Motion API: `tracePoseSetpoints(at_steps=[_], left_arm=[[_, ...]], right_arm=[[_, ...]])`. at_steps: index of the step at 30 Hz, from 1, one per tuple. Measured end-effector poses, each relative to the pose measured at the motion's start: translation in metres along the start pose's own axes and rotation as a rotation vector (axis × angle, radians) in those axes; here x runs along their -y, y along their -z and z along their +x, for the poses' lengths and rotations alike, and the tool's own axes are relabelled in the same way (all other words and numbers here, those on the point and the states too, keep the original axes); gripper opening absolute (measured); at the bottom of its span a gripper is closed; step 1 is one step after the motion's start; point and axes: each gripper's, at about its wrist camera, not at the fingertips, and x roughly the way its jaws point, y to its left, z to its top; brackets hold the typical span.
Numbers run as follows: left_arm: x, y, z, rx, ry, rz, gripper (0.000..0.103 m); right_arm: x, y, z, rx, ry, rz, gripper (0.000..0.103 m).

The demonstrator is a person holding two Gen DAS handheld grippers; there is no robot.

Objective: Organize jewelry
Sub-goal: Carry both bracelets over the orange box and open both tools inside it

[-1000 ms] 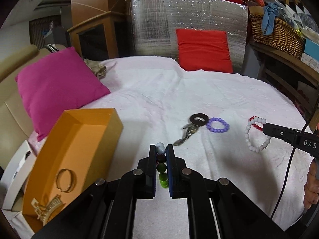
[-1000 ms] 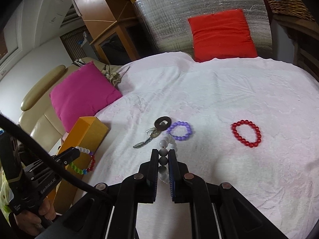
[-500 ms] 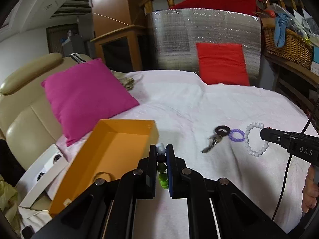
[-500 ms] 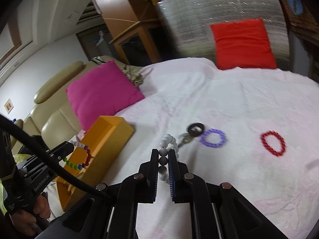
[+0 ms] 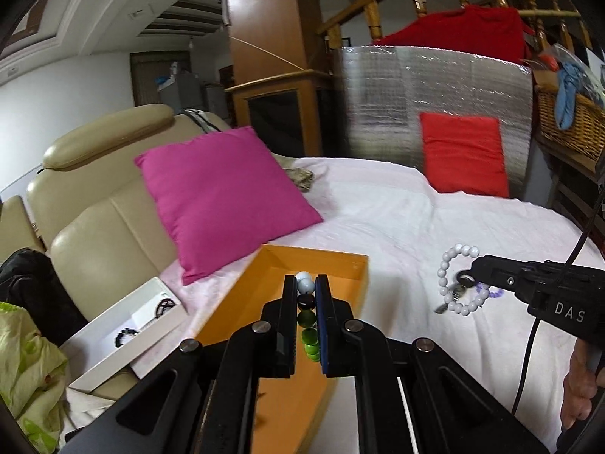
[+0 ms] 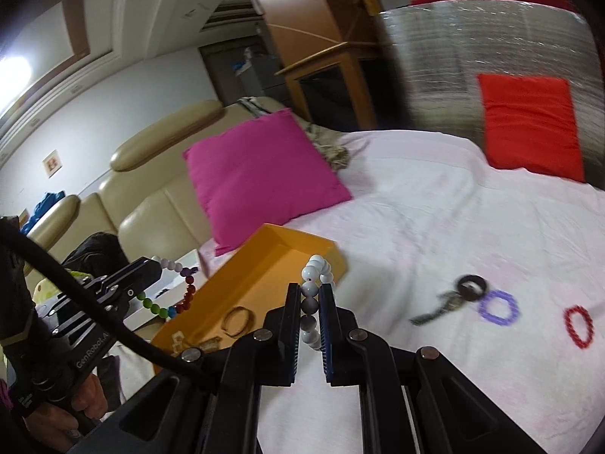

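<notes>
a: where are we in this? our left hand-held gripper (image 5: 305,302) is clamped on the multicoloured bead bracelet (image 5: 306,314), and it hangs right over the orange box (image 5: 329,265).

b: so we're at the drop-off step. the right hand-held gripper (image 6: 311,308) is pinched on the white bead bracelet (image 6: 317,268), lifted off the bed (image 6: 453,227) and near the box's far corner, just beside it, not yet above the opening as far as we can judge.

a: then the next move for the left is simple: we lower a little into the box and let the fingers part so the beads fall inside. the right one has to come across over the rim first.

b: what's already in there? from the right view we see a gold bangle (image 6: 237,321) on the box floor and some small gold pieces nearer us, too small to name.

a: and what's left out on the bed: the dark ring with a key-like metal piece (image 6: 453,299), the purple bracelet (image 6: 497,307) touching or just beside it, and the red bracelet (image 6: 577,326) further right, apart.

b: in the way? mostly ourselves. both tools head for the same box, so we think they could crowd each other. the pink cushion (image 5: 223,196) sits just behind the box, and a white box (image 5: 128,333) lies to its left.
</notes>
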Motion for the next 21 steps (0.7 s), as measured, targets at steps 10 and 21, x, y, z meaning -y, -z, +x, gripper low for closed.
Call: tracePoseSetpoints(at_steps=[10, 21], left_arm=[[-0.047, 0.004, 0.007, -0.007, -0.05, -0.063, 0.009], [-0.097, 0.024, 0.031, -0.063, -0.057, -0.146, 0.009]], right_arm=[[-0.057, -0.015, 0.041, -0.032, -0.072, -0.067, 0.01], [-0.086, -0.016, 0.098, -0.093, -0.126, -0.072, 0.01]])
